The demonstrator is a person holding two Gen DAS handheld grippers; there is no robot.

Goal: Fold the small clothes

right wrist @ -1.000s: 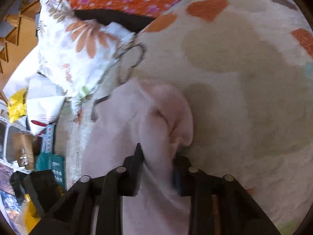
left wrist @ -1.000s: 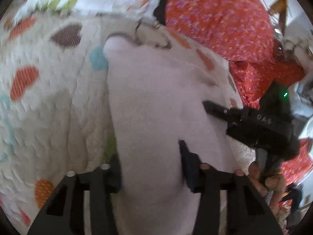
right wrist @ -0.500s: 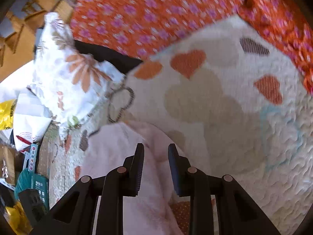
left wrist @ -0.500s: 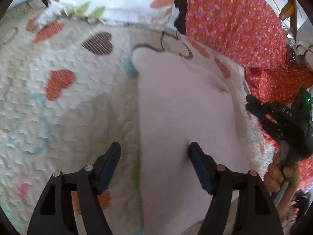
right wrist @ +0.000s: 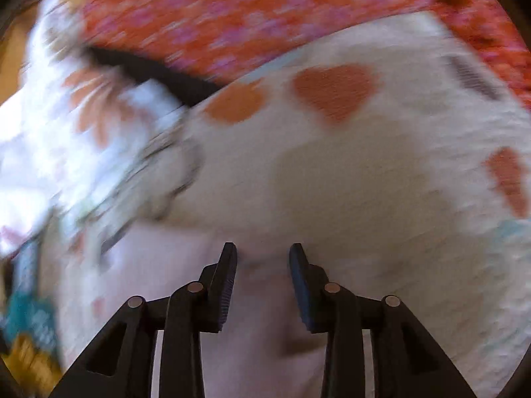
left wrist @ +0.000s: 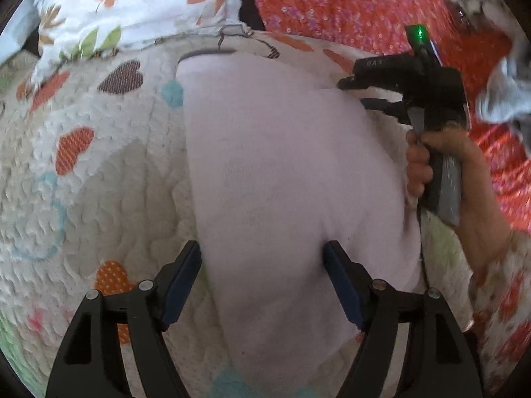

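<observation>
A pale pink garment (left wrist: 282,172) lies flat on a white quilt with coloured hearts (left wrist: 83,172). My left gripper (left wrist: 262,258) is open above the garment's near end, its fingers astride the cloth and holding nothing. My right gripper (left wrist: 371,94) shows in the left wrist view at the garment's far right edge, held in a hand. In the blurred right wrist view the right gripper (right wrist: 262,255) is open over the garment's edge (right wrist: 172,282), with nothing between the fingers.
A floral white pillow (left wrist: 126,10) lies at the back left. An orange-red flowered cloth (left wrist: 348,3) covers the back and right. The quilt also shows in the right wrist view (right wrist: 365,182). A grey cloth (left wrist: 504,89) is at the far right.
Both grippers let go of the garment and opened. The garment now lies flat. The right gripper rose and swung toward the far right edge; its view is motion-blurred.
</observation>
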